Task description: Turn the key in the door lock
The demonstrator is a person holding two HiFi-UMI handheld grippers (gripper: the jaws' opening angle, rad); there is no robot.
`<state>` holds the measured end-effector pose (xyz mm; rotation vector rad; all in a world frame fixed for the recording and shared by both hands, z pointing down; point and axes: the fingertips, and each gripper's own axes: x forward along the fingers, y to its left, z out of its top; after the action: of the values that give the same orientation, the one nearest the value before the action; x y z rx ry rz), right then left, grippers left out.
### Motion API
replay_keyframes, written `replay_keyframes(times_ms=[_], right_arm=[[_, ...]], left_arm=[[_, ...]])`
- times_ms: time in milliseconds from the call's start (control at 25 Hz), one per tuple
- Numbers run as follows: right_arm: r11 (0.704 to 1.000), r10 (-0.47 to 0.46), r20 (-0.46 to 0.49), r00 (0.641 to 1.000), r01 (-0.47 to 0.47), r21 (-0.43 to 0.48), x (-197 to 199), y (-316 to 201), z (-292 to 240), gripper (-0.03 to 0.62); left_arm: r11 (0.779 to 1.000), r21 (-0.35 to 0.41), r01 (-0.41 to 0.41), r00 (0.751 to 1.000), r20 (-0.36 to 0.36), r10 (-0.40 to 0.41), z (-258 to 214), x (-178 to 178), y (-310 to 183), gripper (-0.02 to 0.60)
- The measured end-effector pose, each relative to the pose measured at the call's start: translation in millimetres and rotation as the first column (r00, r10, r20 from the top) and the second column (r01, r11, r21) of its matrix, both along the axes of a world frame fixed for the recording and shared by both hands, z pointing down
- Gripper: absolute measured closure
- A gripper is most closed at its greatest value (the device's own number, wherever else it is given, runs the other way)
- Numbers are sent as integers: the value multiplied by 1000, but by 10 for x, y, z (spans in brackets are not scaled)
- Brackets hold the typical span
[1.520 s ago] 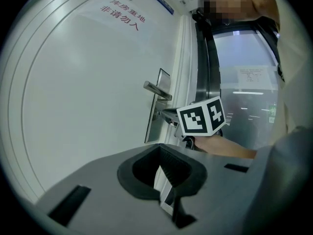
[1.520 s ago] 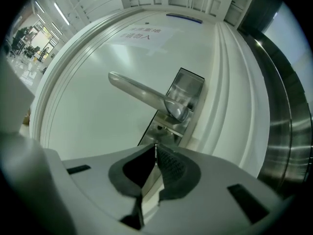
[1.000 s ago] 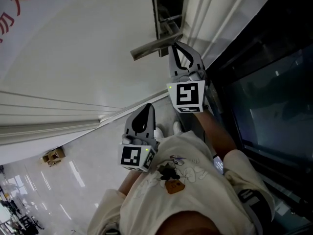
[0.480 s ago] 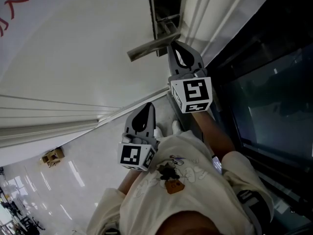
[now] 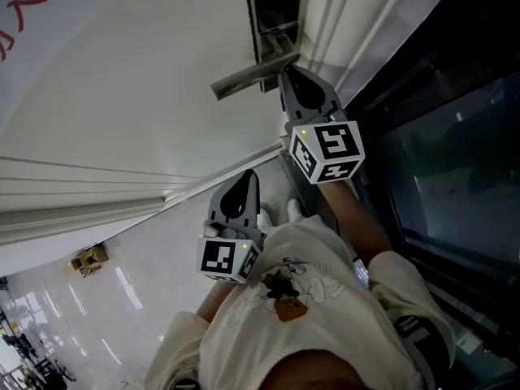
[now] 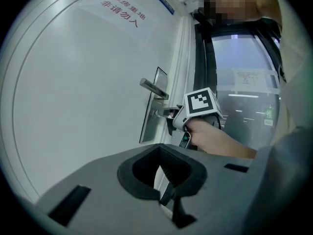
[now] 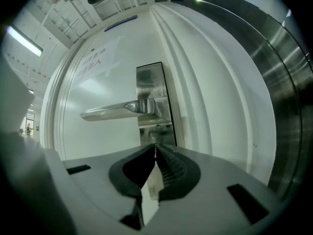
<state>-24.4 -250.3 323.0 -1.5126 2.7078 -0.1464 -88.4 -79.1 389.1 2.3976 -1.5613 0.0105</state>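
On door (image 6: 73,106): red notice (image 6: 123,10) (非请勿入)

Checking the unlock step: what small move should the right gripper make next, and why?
Probably roll the right gripper about its own axis without pulling back. Its jaws are closed at the lock plate just below the lever handle, on a small metal piece that looks like the key, so twisting should turn it. The left gripper hangs back, shut and empty.

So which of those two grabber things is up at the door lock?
The right gripper: its closed tips sit at the lock plate under the handle. The left gripper hangs back from the door, shut on nothing.
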Motion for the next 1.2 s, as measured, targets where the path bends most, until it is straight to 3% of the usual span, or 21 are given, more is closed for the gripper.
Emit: replay_keyframes(times_ms=[280,480,760,1200], right_arm=[[998,-23,107,994,30,-63,19,-19,17,576],[989,-44,246,968,77,-126,37,-31,30,572],[984,-47,329,943,101,-149,51,-41,32,571],[957,-35,522,852,179,-228,79,-63,60,568]], left_arm=[[1000,1,-1,1000,-3,1,5,15,5,575],[1000,-2,0,1000,0,0,8,6,13,575],[1000,2,-9,1000,4,9,-1,36,18,575],[1000,5,-10,1000,11,10,-28,45,17,575]])
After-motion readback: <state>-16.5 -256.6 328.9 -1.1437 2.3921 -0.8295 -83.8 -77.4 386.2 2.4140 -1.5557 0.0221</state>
